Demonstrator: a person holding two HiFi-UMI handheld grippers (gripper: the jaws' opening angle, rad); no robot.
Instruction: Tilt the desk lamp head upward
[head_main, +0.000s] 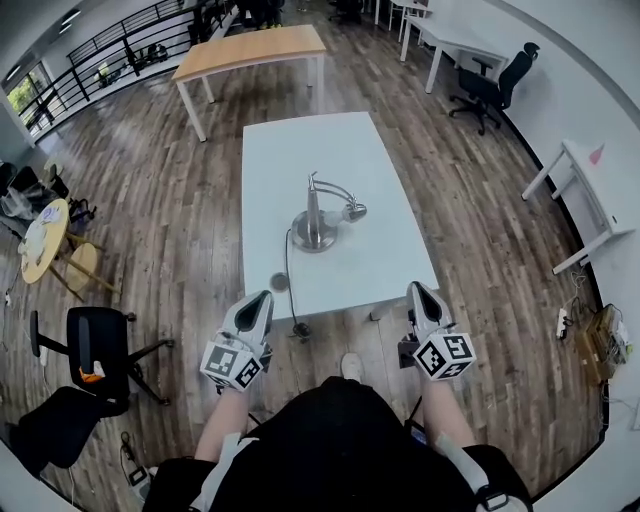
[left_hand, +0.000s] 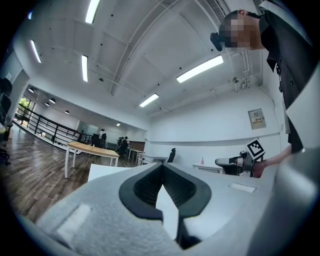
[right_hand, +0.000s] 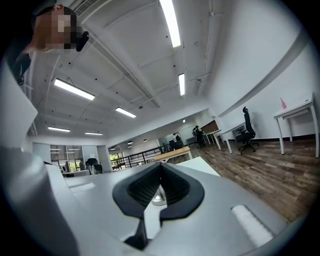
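Note:
A silver desk lamp (head_main: 318, 222) stands near the middle of a white table (head_main: 300, 160), its round base on the tabletop and its small head (head_main: 354, 211) pointing right and slightly down. A dark cord (head_main: 289, 285) runs from the base over the table's near edge. My left gripper (head_main: 263, 296) hovers shut off the near left corner of the table, empty. My right gripper (head_main: 415, 288) hovers shut off the near right corner, also empty. In the right gripper view the lamp base (right_hand: 159, 197) shows just past the closed jaws.
A wooden table (head_main: 250, 52) stands beyond the white one. Black office chairs sit at the left (head_main: 95, 345) and far right (head_main: 490, 88). A white desk (head_main: 600, 195) is at the right wall. A round side table (head_main: 42, 238) stands at the left, on wood flooring.

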